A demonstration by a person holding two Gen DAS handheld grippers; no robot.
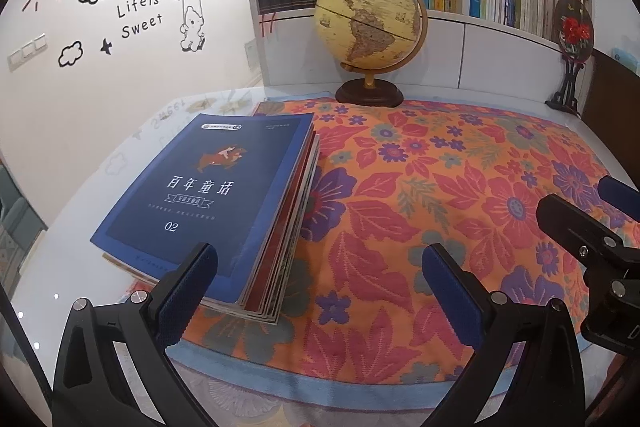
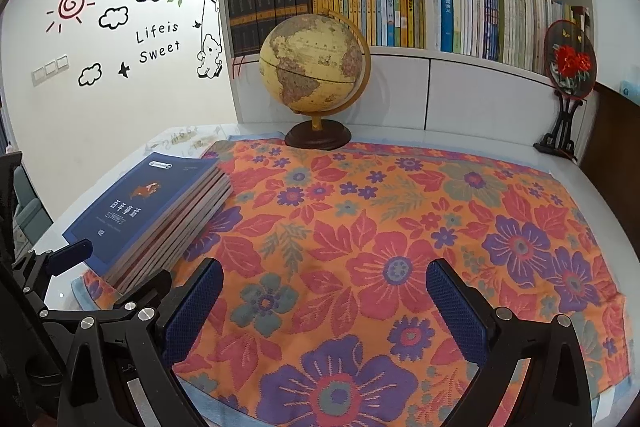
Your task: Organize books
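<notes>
Books (image 1: 212, 203) sit stacked at left frame, apparently done. My left gripper (image 1: 320, 291) and right gripper (image 2: 325, 297) hover wide, empty. Next I'd withdraw.

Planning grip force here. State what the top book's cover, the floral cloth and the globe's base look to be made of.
Top book: paper cover, seemingly matte with slight sheen; thin, flexible edges. Floral cloth: woven textile, raised ribbed pattern visible, like towelling. Globe's base: dark glossy brown, probably varnished wood, possibly plastic. Both the left gripper and right gripper are open.
</notes>
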